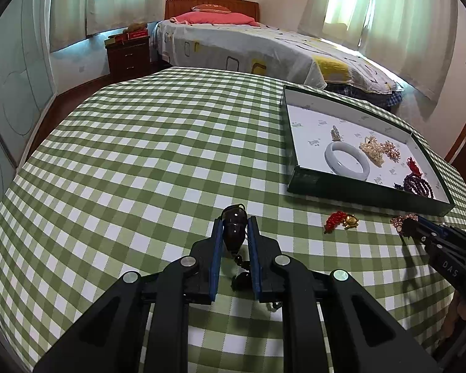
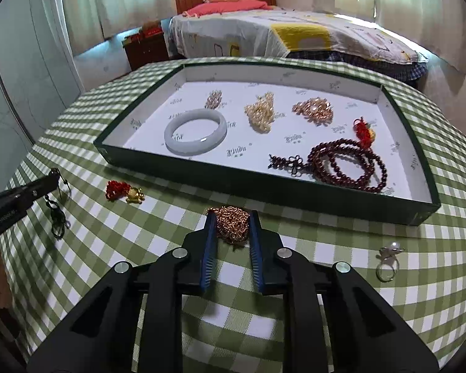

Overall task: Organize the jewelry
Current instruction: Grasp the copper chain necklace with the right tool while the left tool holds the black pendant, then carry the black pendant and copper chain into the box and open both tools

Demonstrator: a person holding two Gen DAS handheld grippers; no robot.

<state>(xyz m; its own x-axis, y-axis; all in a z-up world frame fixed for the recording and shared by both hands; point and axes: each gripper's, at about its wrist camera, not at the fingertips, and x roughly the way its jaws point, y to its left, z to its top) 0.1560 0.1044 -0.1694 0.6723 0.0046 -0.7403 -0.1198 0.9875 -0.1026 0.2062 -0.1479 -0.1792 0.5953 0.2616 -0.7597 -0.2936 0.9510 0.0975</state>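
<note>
Lying ahead and right of the left gripper (image 1: 235, 222), clenched on a dark pendant (image 1: 234, 228), the tray (image 2: 258, 175) is nearer the right gripper (image 2: 232, 222), clenched on a rose-gold chain (image 2: 233, 223).

The left wrist camera looks forward low over the green checked table (image 1: 139, 155), the green tray (image 1: 369, 194) at two o'clock and a bed (image 1: 264, 49) at twelve. The right wrist camera sits close before the same tray (image 2: 264, 183), which fills its twelve o'clock. Both views share the tray, the red-and-gold charm (image 1: 341, 221) (image 2: 125, 192) and the bed (image 2: 295, 37); each catches the other gripper at its edge.
</note>
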